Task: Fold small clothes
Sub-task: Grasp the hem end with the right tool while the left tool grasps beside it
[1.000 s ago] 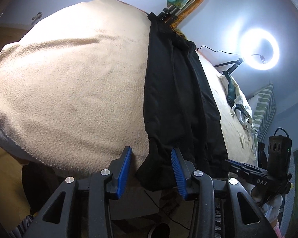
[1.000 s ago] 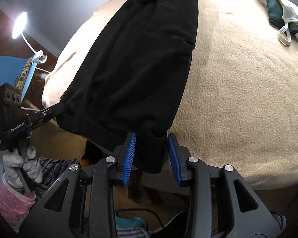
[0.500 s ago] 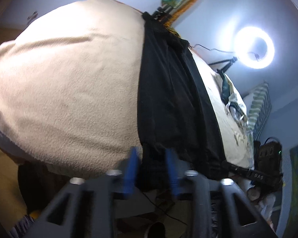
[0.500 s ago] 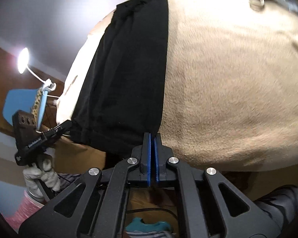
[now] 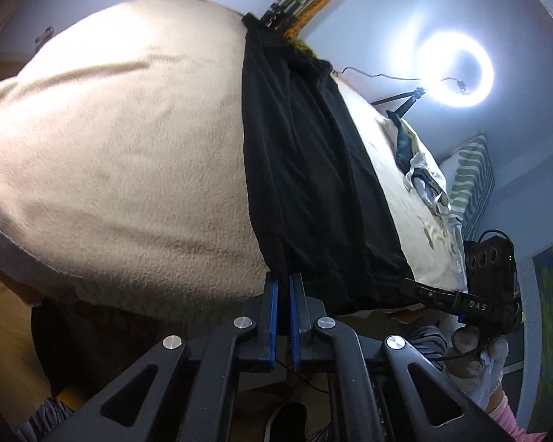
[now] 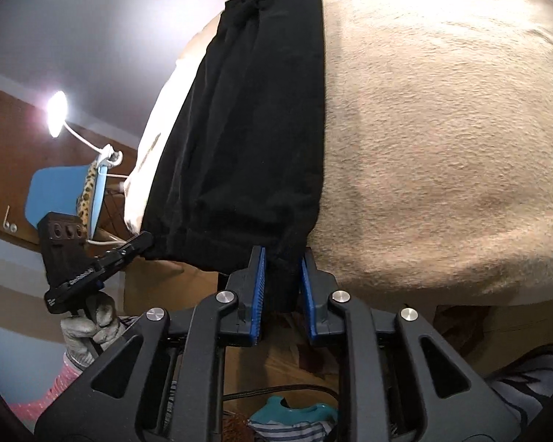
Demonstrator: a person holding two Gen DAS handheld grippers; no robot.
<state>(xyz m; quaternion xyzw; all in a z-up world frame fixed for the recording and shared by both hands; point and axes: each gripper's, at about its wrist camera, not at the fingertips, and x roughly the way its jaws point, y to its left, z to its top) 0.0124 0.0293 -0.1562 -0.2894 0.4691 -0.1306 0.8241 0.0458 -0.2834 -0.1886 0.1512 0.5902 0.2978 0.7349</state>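
Note:
Black trousers lie stretched lengthwise on a beige blanket, with the leg hems at the near edge of the bed. My left gripper is shut on the hem's left corner, and the cloth is pinched between its blue pads. It also shows in the right wrist view as the left gripper, gripping that corner. My right gripper has the other cuff between its blue pads. Its jaws are opening and stand slightly apart. A gloved hand holds the left tool.
A small pile of clothes lies further back on the bed beside a striped pillow. A ring light glows on the wall side. A desk lamp and a blue chair stand left of the bed. Striped cloth lies on the floor.
The left gripper moved onto the hem corner and closed on it. The right gripper snapped shut at the cuff's edge, then parted again with the cuff now between its pads.

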